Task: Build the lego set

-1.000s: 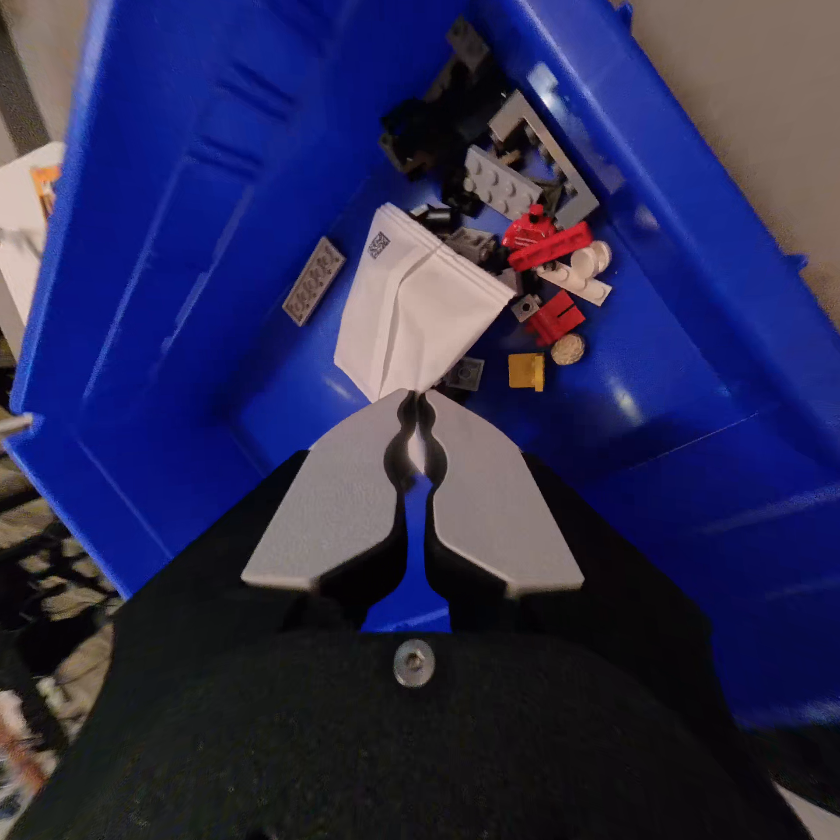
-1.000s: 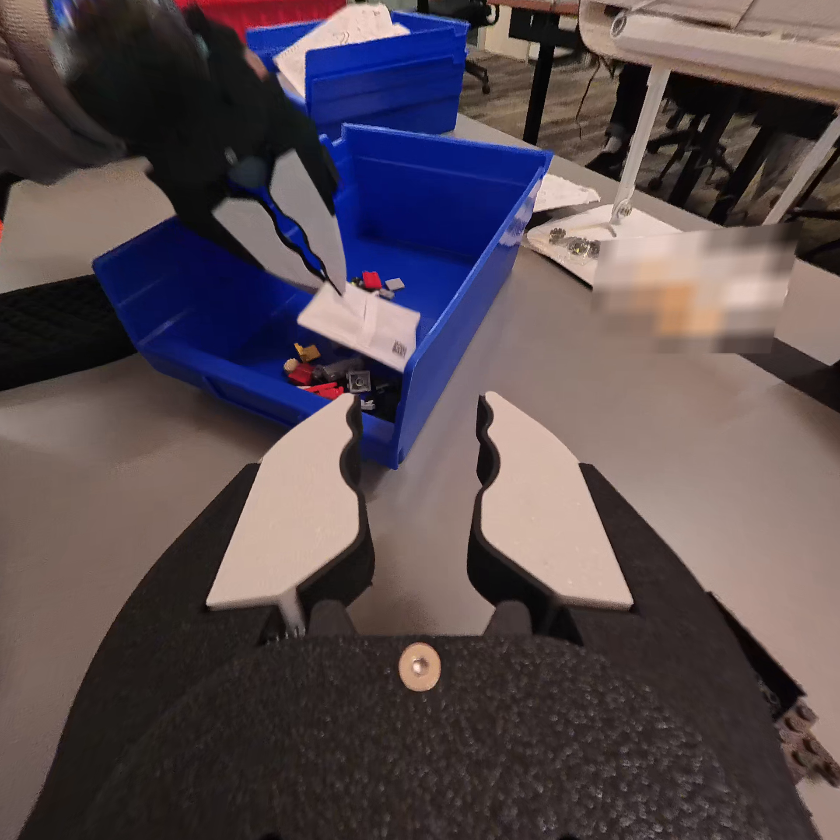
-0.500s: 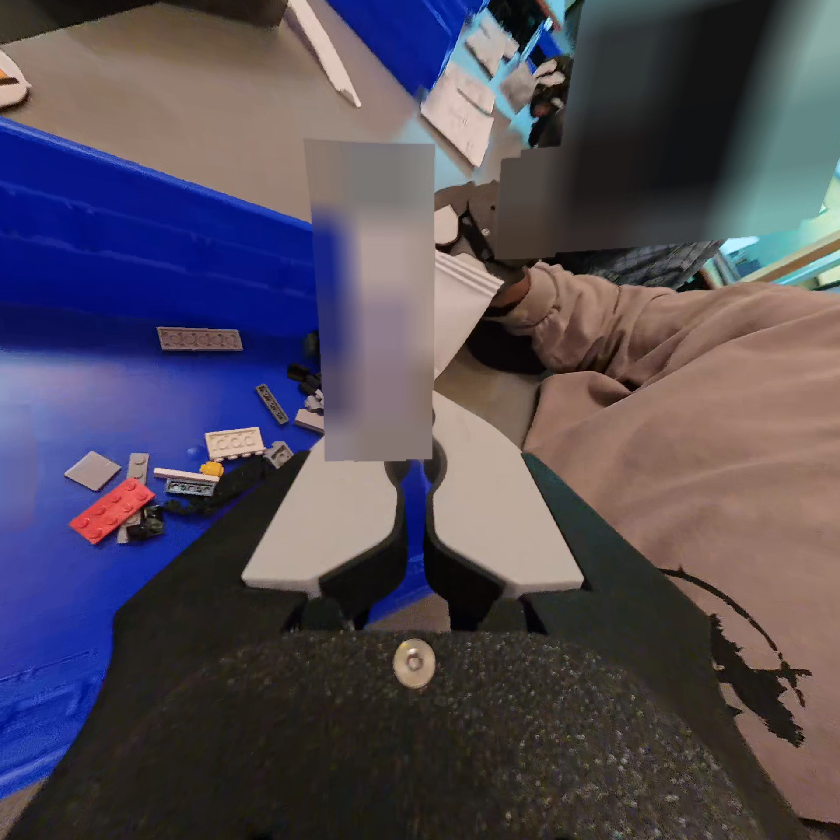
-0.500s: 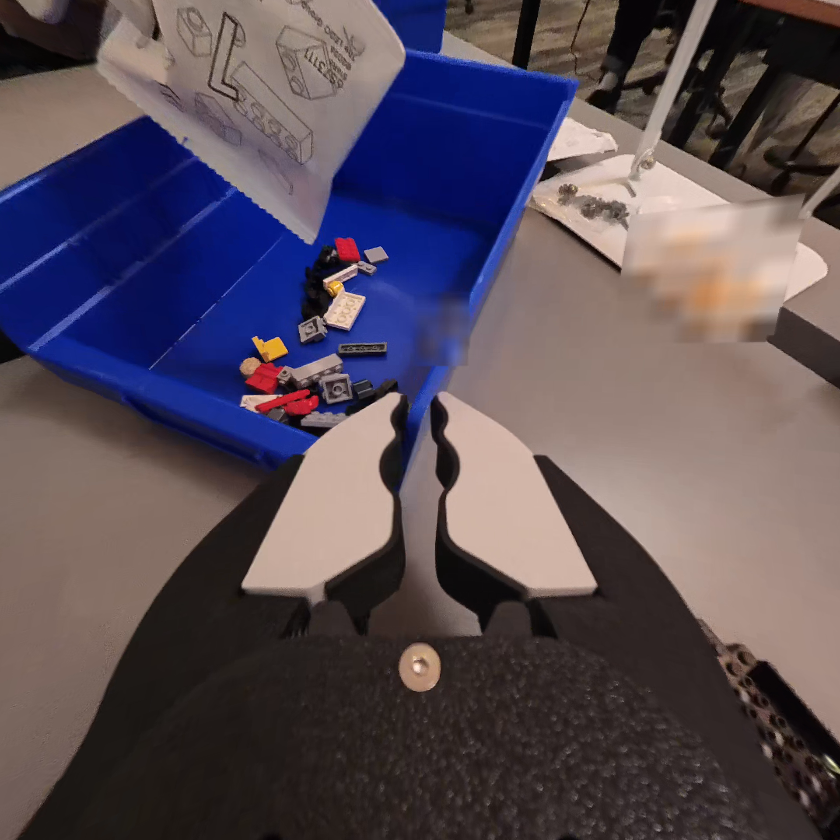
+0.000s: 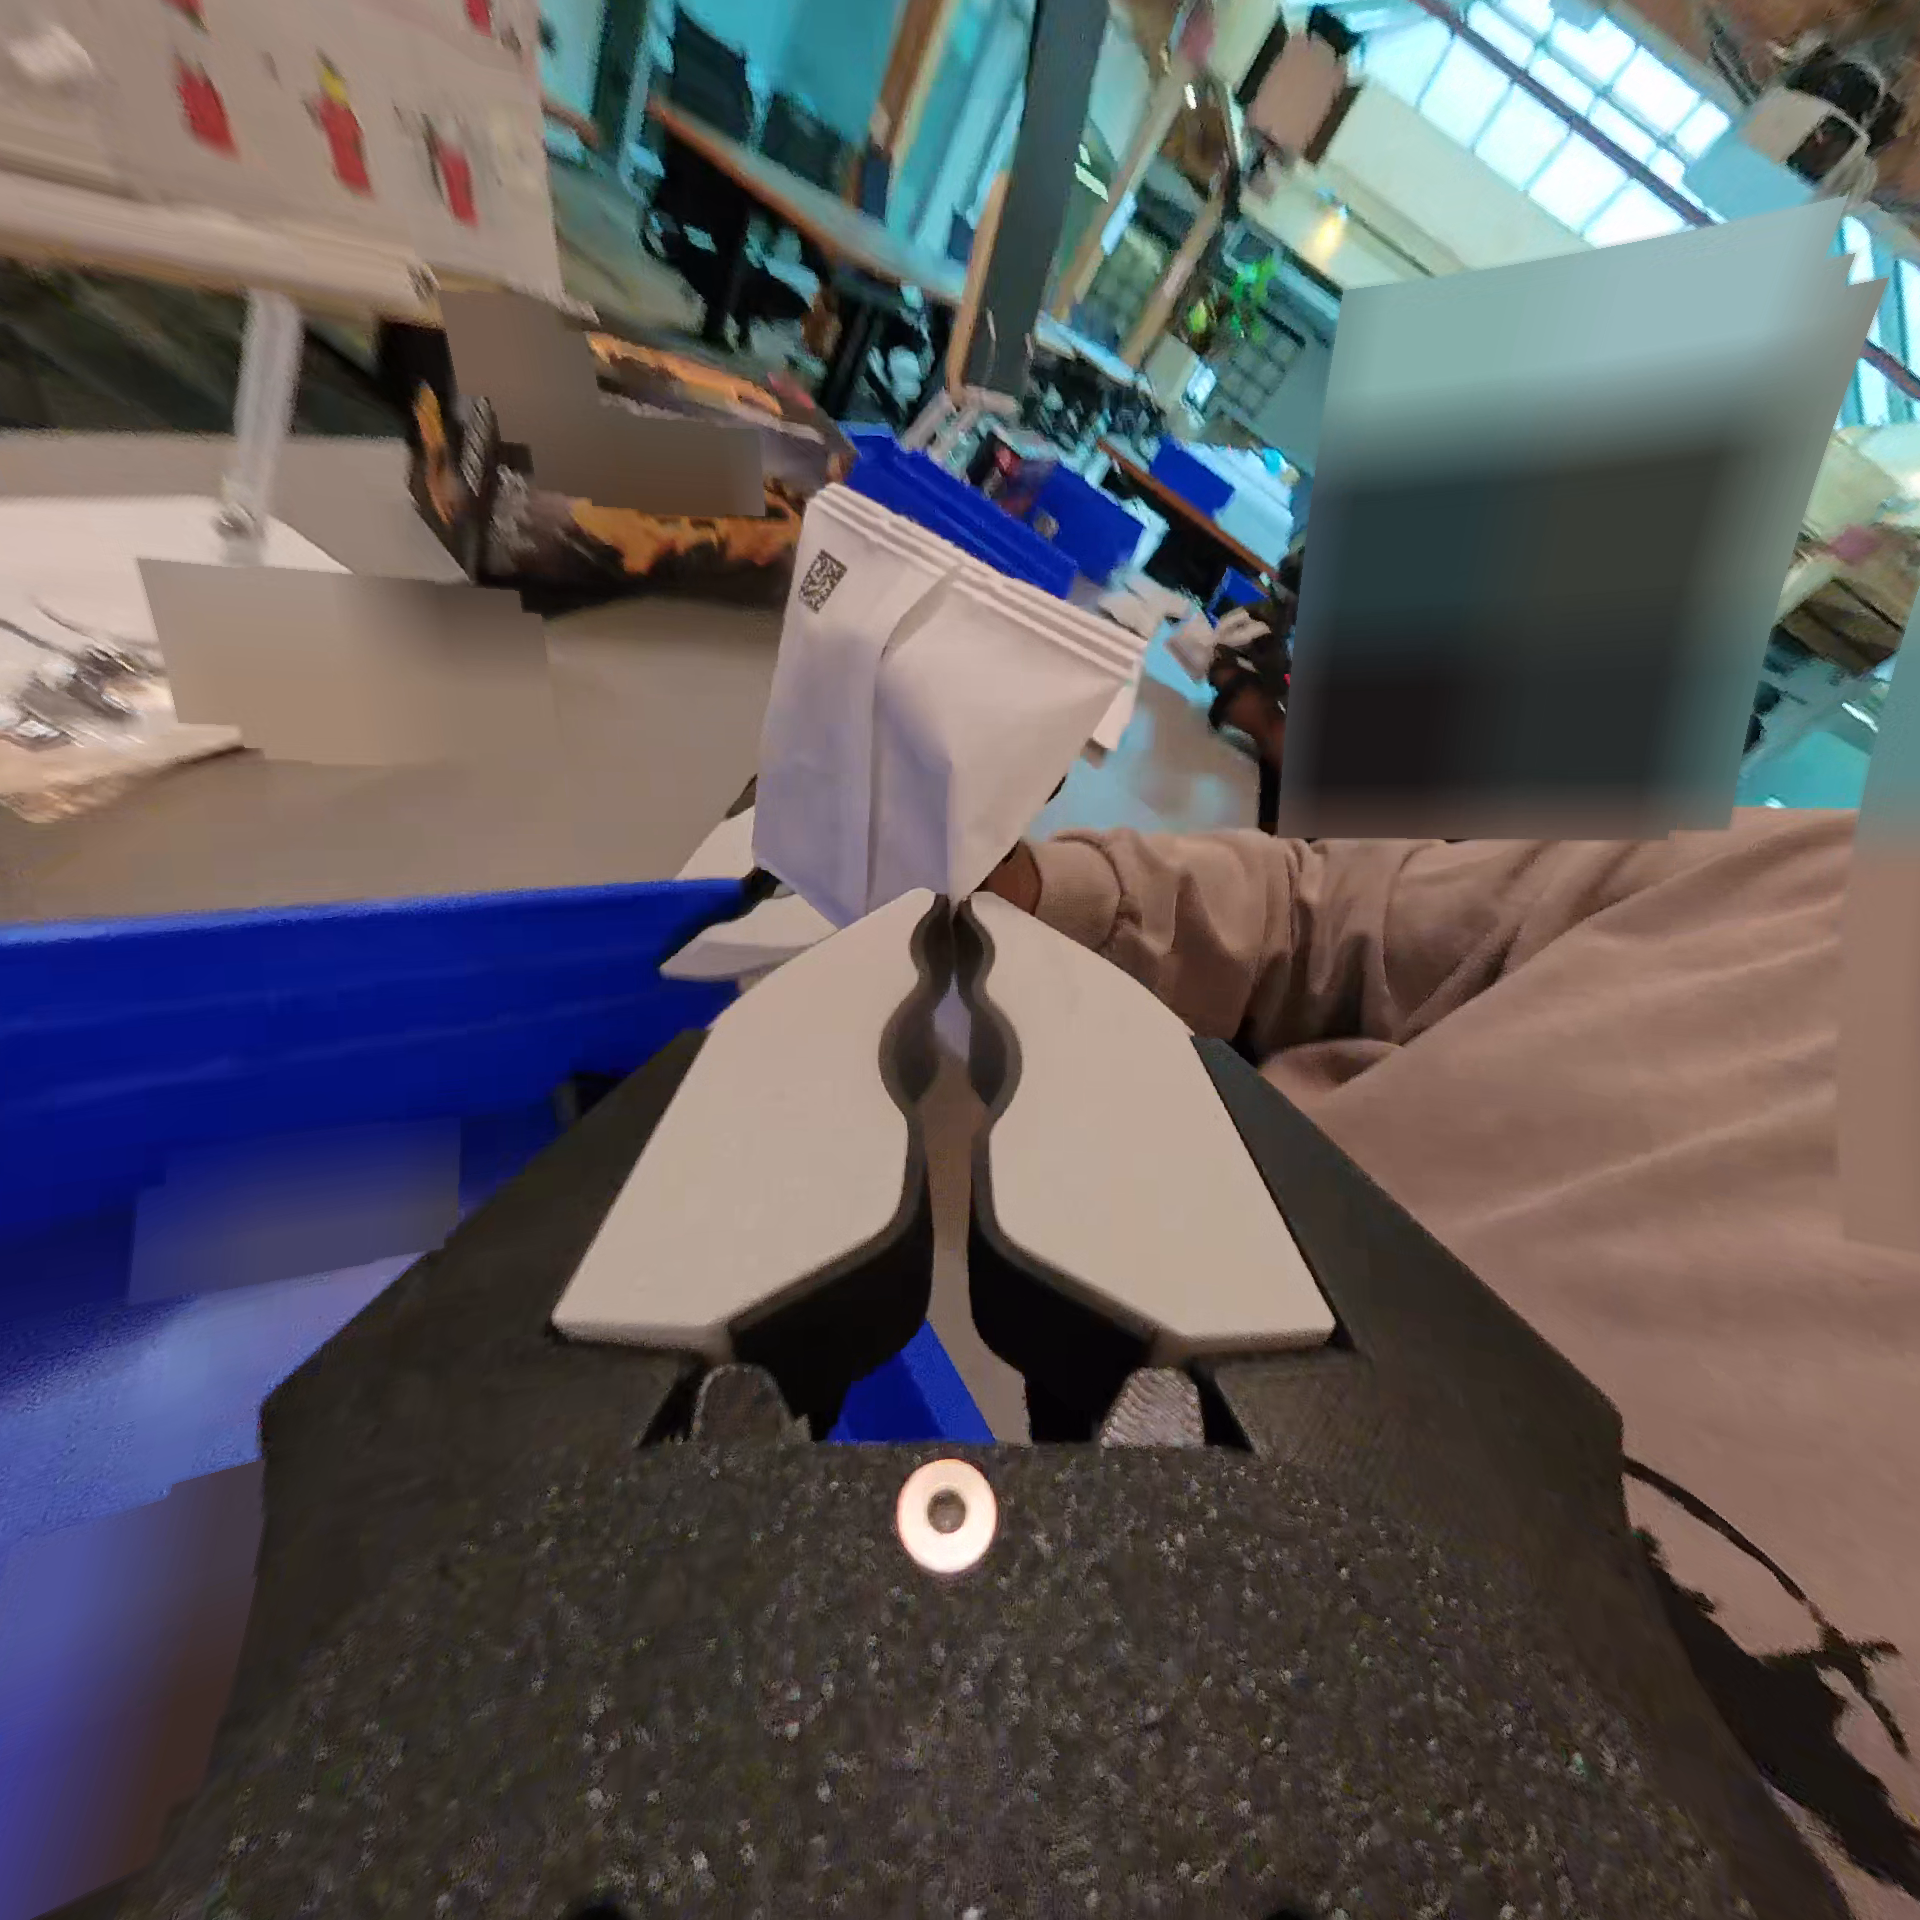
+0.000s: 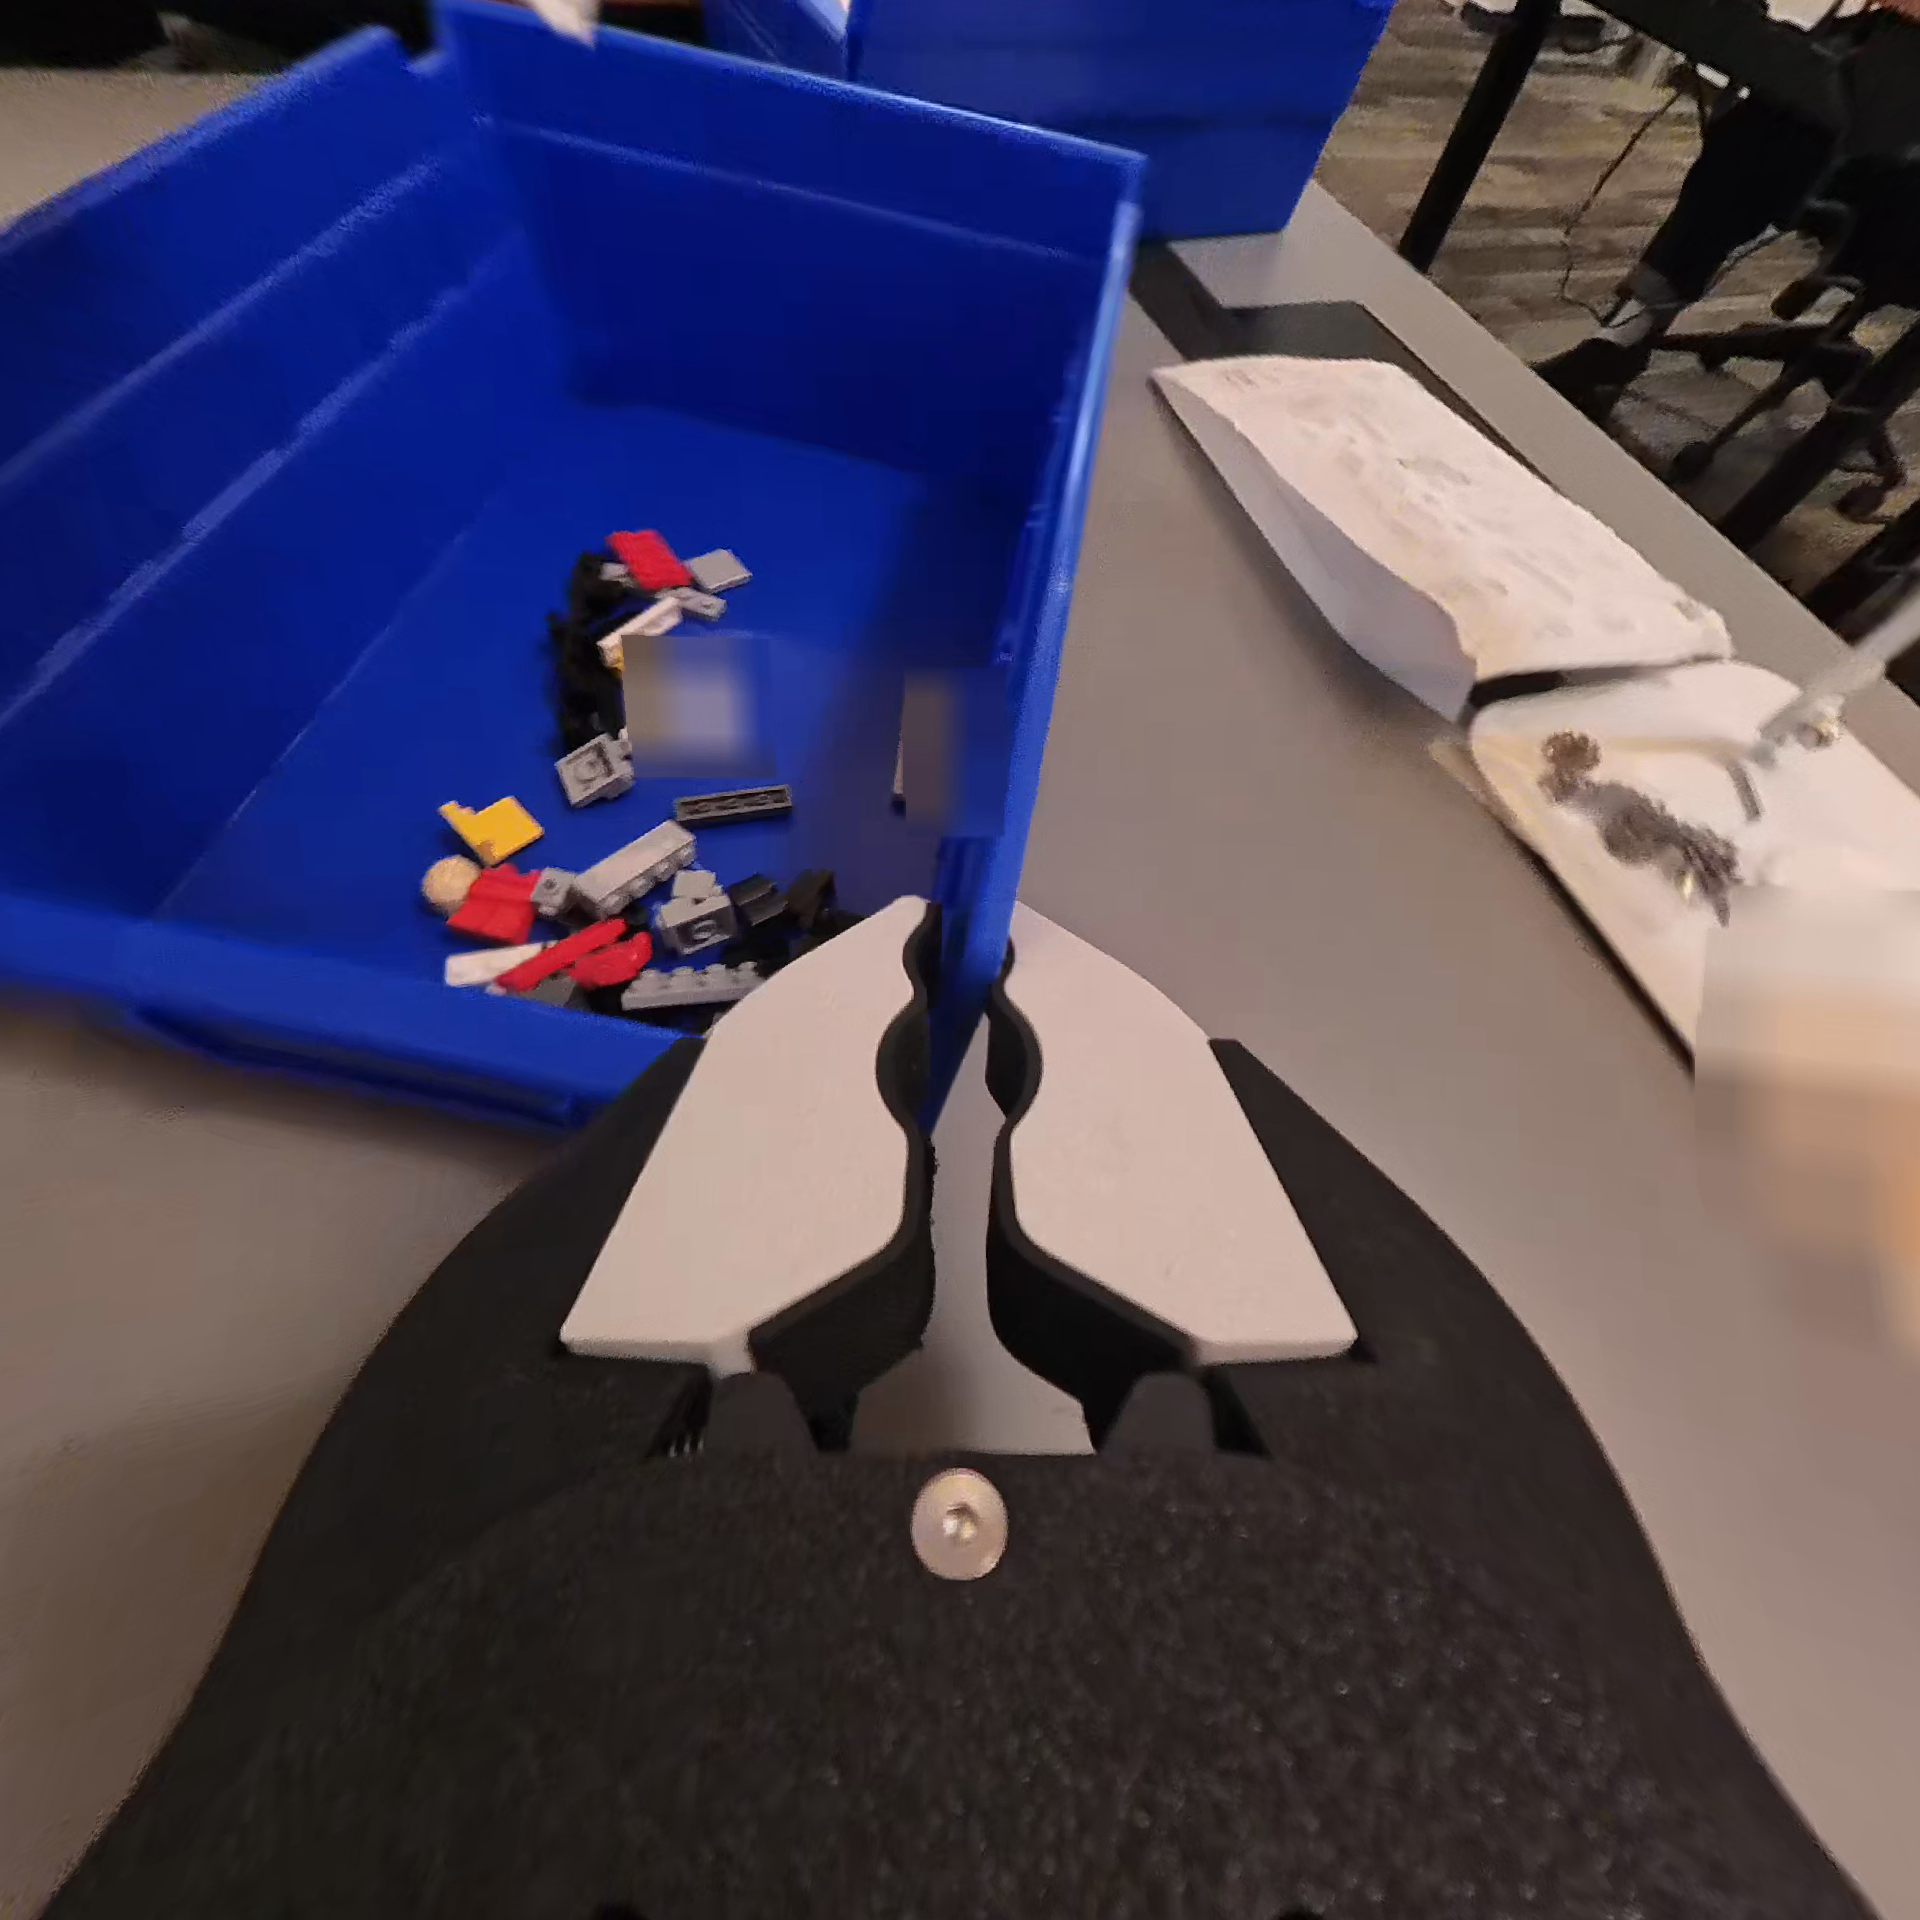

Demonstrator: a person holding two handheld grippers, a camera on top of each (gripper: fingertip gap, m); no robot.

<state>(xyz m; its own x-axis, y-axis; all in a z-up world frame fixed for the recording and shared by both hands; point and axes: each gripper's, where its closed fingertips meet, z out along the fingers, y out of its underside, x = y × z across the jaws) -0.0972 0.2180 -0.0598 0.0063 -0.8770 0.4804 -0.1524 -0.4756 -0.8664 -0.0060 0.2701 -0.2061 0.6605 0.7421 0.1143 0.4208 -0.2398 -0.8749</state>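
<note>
Two tongs in play, both closed down. Left tongs point(image 5: 954, 914) pinch the bottom corner of a white paper bag point(image 5: 935, 696), held up above the near wall of the blue bin point(image 6: 727, 343); the bag hangs slack and flattened, pleated top edge uppermost, a small printed code square near its upper left. It looks empty, though its inside is hidden. Right tongs point(image 6: 961, 940) are clamped on the bin's right wall near the front corner, one finger inside and one outside, apparently steadying it on the grey worktop point(image 6: 1247, 831).

Step in hand, by my reading: unpacking. The lego pieces point(image 6: 634, 810) lie loose on the bin floor towards the right front corner, so building proper has not begun.

Pieces: small plates and brackets in grey, black and red, one yellow bracket point(image 6: 490, 828), a tan round piece point(image 6: 445, 884) beside a red part, a long dark grey plate at the front. Heaped, some overlapping; a blurred patch hides the middle.

Next move probably calls for setting the bag aside on open worktop, clear of the second paper bag point(image 6: 1455, 540) lying right of the bin, then releasing the wall to pick out a first piece. Small flat plates will be awkward to nip.
</note>
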